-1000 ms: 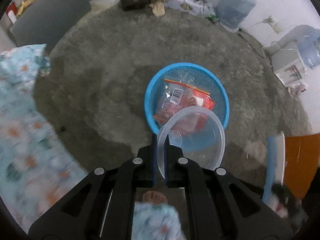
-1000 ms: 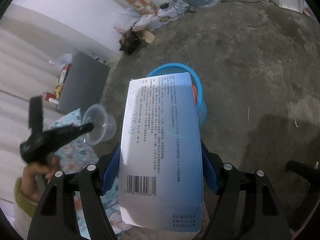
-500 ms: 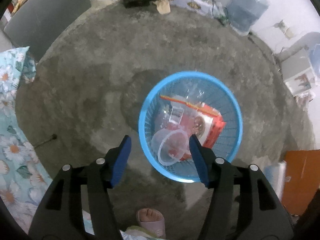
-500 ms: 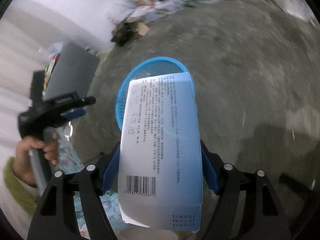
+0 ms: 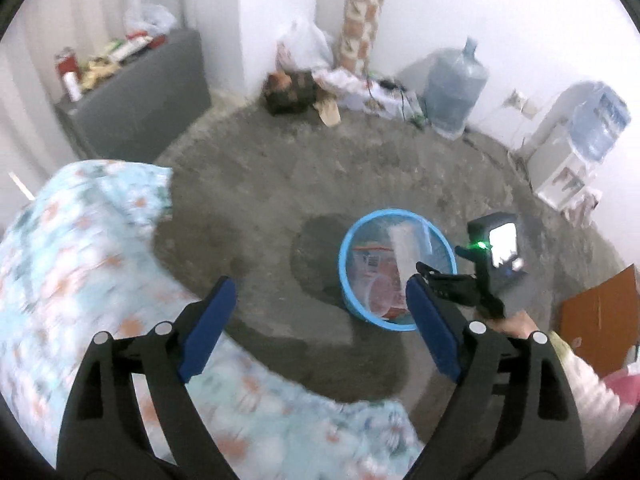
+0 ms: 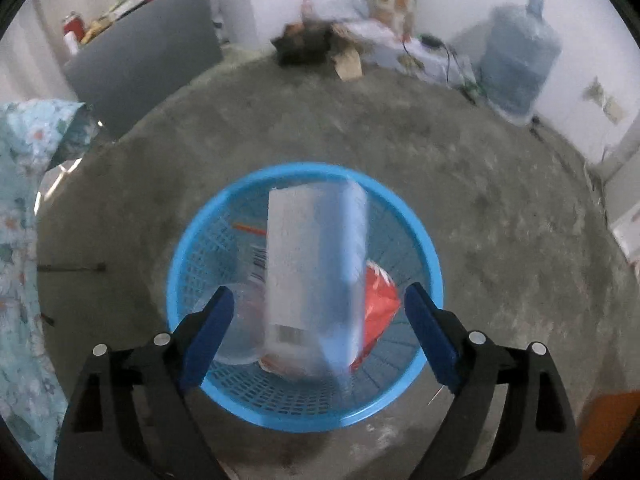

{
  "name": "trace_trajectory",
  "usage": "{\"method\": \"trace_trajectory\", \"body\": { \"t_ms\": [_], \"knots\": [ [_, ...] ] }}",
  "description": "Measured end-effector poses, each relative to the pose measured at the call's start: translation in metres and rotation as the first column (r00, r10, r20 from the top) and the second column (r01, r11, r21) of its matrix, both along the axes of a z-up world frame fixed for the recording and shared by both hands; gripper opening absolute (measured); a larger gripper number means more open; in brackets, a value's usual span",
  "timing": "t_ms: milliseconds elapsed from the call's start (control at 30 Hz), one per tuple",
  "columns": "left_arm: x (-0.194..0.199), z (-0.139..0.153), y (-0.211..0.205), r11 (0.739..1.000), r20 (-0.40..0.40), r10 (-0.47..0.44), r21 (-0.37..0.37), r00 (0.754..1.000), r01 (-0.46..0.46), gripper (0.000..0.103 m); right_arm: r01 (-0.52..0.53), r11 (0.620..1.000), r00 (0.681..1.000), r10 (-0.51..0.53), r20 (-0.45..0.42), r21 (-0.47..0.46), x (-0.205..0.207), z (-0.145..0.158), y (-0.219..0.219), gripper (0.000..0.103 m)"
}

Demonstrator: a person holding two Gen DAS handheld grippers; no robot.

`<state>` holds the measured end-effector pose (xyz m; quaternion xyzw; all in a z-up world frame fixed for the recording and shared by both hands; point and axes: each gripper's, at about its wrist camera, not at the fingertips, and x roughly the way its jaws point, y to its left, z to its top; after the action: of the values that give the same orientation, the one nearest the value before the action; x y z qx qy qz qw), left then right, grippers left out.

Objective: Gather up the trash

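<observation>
The right gripper is wide apart. Its jaws have just been opening, and the white and blue box is between them but not touching the blue pads. The box is blurry. It is right over the blue basket, partly down inside it. Its long side runs from the near rim of the basket toward the far rim, with the barcode end nearest the gripper. It looks tipped, with the far end higher.

Under the box, in the basket, lie a clear plastic cup on the left and a red wrapper on the right.

The left gripper is also wide apart, and its jaws have just been opening too. Nothing is between them. It is up and away from the basket, to the basket's left and nearer side, above the flowery cloth.

From the left camera, the box pokes up out of the basket, and the right gripper sits just at the basket's right rim, held by a hand.

The basket stands on the grey floor.
</observation>
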<state>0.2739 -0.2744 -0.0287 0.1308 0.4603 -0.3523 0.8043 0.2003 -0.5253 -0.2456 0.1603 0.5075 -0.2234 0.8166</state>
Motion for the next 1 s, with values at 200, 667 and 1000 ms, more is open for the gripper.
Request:
{"method": "trace_trajectory", "body": {
  "t_ms": [200, 667, 1000],
  "knots": [
    [-0.035, 0.036, 0.082, 0.994, 0.082, 0.084, -0.079, 0.993, -0.078, 0.084, 0.133, 0.988, 0.985, -0.140, 0.098, 0.078, -0.047, 0.023, -0.005, 0.085],
    [-0.136, 0.095, 0.194, 0.935, 0.153, 0.238, -0.302, 0.959, -0.184, 0.092, 0.193, 0.977, 0.905, -0.213, 0.369, 0.089, -0.167, 0.166, 0.070, 0.085],
    [-0.204, 0.105, 0.255, 0.855, 0.122, 0.461, -0.326, 0.879, -0.404, 0.094, -0.048, 0.998, 0.861, 0.061, 0.505, -0.038, -0.192, 0.267, 0.242, 0.096]
  ]
}}
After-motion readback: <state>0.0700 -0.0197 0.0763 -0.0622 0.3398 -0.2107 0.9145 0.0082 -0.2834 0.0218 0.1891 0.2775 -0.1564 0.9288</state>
